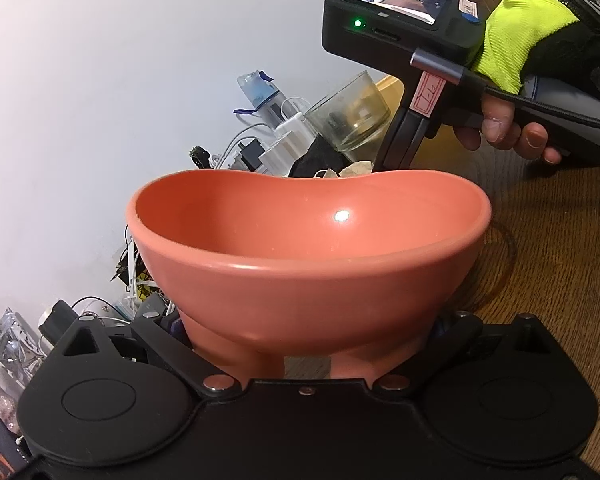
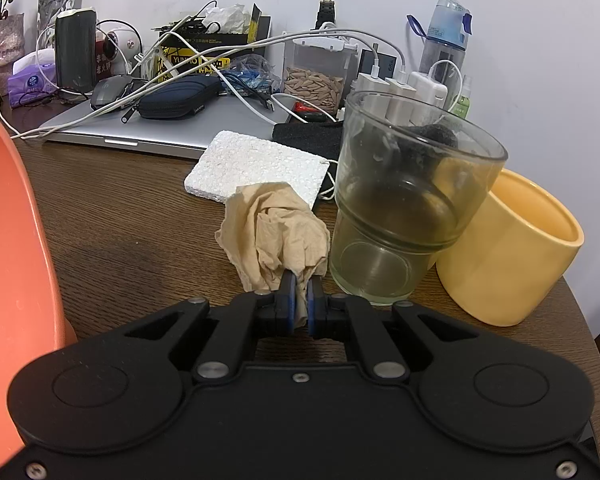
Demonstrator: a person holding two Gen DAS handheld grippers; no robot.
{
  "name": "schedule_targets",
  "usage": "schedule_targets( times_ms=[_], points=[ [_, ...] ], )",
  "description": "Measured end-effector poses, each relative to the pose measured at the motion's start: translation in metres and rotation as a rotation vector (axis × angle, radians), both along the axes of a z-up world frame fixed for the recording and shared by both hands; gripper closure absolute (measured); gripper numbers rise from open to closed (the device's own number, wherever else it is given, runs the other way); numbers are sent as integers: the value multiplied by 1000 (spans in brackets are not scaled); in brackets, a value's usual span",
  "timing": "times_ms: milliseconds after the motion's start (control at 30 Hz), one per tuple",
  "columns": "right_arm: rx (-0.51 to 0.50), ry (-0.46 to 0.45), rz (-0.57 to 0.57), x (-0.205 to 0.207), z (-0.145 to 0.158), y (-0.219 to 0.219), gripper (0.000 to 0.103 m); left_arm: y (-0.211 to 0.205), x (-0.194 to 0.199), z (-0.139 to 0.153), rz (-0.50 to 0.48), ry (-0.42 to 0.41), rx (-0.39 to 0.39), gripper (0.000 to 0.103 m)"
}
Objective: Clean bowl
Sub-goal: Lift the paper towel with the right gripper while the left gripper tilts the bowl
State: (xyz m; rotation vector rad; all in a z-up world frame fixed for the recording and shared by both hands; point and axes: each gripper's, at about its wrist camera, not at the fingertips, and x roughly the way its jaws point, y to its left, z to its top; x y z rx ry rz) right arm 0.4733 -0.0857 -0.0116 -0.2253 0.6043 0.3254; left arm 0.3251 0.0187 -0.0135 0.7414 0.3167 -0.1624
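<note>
An orange bowl [image 1: 308, 256] fills the left wrist view, tilted, its base between my left gripper's fingers [image 1: 306, 344], which are shut on it. The bowl's inside looks bare and glossy. Its rim also shows at the left edge of the right wrist view [image 2: 16, 240]. My right gripper [image 2: 300, 292] is shut on a crumpled beige paper towel [image 2: 276, 236], low over the wooden table, beside the bowl. In the left wrist view the right gripper's body [image 1: 400, 20] rises behind the bowl's far rim, where a bit of the towel [image 1: 354, 169] shows.
A clear glass [image 2: 404, 208] stands right of the towel, a yellow cup [image 2: 512, 256] behind it. A white foam pad [image 2: 256, 164], a laptop [image 2: 160, 128], cables, chargers, a water bottle [image 2: 444, 40] and boxes crowd the table's back by the wall.
</note>
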Motion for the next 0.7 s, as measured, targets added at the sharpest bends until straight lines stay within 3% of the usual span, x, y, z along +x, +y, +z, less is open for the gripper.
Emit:
schedule_targets(
  times_ms=[300, 700],
  points=[
    [-5, -3, -1, -1, 0, 3, 97, -8, -7, -4, -9, -84, 57, 5],
    [-10, -5, 1, 0, 0, 2, 97, -14, -12, -27, 8, -380, 268, 5]
  ],
)
